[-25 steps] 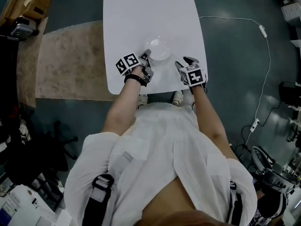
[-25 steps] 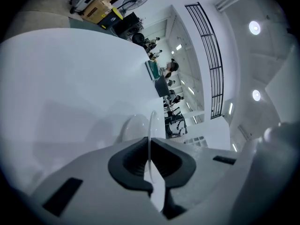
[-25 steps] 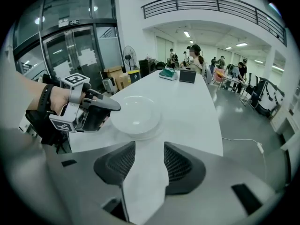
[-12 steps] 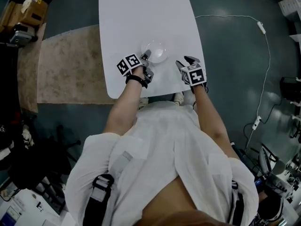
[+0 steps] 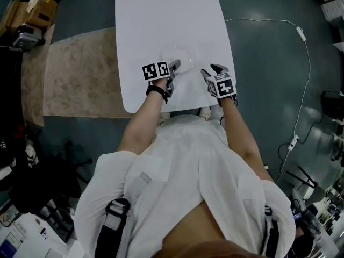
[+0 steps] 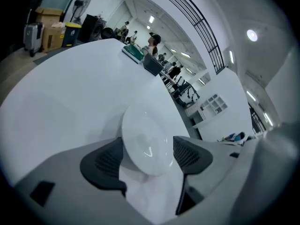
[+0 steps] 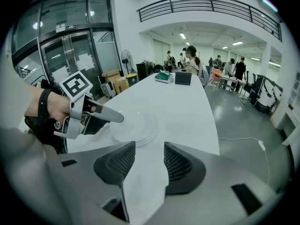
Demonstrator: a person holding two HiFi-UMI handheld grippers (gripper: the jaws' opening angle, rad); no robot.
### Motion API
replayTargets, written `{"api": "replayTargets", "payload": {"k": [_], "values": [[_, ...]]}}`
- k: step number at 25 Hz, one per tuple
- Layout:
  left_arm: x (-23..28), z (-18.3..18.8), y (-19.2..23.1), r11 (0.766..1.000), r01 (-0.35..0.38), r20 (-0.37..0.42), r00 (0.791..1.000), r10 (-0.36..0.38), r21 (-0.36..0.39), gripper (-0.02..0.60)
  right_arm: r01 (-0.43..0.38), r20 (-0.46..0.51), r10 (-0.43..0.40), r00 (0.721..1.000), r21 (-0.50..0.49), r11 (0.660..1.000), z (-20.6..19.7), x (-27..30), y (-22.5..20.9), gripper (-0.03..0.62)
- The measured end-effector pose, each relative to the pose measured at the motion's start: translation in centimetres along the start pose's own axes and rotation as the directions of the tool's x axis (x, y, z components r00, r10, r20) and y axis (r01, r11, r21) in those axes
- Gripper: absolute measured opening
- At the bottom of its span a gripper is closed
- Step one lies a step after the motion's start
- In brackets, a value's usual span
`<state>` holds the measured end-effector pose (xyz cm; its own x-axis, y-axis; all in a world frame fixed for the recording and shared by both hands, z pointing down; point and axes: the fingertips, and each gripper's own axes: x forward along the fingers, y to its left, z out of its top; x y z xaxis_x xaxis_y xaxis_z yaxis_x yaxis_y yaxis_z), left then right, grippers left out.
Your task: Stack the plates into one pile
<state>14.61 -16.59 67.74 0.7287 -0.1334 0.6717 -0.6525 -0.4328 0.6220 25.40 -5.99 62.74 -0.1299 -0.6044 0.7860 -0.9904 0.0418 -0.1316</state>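
Observation:
A pile of white plates (image 5: pixel 180 55) lies flat on the white table (image 5: pixel 150 20), near its front end. My left gripper (image 5: pixel 174 66) sits at the pile's near left edge. In the left gripper view its jaws (image 6: pixel 147 146) have just been opening and stand wide, with the top plate (image 6: pixel 143 130) lying loose between them. The right gripper view shows one left finger (image 7: pixel 110 116) reaching over the plates' (image 7: pixel 136 125) rim. My right gripper (image 5: pixel 210 69) hovers to the right of the pile, apart from it, open (image 7: pixel 149 146) over bare table.
A teal box (image 7: pixel 164 77) and a dark box (image 7: pixel 183 77) stand at the table's far end. A beige rug (image 5: pixel 80 71) lies left of the table and a white cable (image 5: pixel 269 21) on the floor to the right. People stand in the background.
The plate that the left gripper held tilted now lies flat on the pile. The left gripper has rolled and its jaws have opened off the plate. The right gripper has kept still.

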Motion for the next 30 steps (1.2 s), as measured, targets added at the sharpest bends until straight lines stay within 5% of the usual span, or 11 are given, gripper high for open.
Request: {"api": "replayTargets", "payload": {"k": [9, 22, 26, 30], "values": [[0.5, -0.1, -0.4, 0.953, -0.101, -0.072, 0.989, 0.126, 0.286, 0.365, -0.001, -0.010, 0.001, 1.000, 0.004, 1.000, -0.6, 0.0, -0.5, 0.209], [-3.0, 2.8, -2.4, 0.946, -0.077, 0.025, 0.997, 0.073, 0.316, 0.370, -0.030, 0.044, 0.029, 0.999, 0.020, 0.999, 1.5, -0.3, -0.6, 0.207], [-5.5, 4.3, -3.5, 0.951, -0.019, 0.089, 0.996, -0.009, 0.309, 0.369, -0.096, 0.187, 0.089, 0.978, 0.030, 0.995, 4.1, -1.7, 0.1, 0.188], [-8.4, 5.9, -4.1, 0.937, 0.010, 0.163, 0.984, -0.071, 0.350, 0.368, -0.150, 0.405, 0.132, 0.905, 0.013, 0.989, 7.6, -5.2, -0.4, 0.159]]}}
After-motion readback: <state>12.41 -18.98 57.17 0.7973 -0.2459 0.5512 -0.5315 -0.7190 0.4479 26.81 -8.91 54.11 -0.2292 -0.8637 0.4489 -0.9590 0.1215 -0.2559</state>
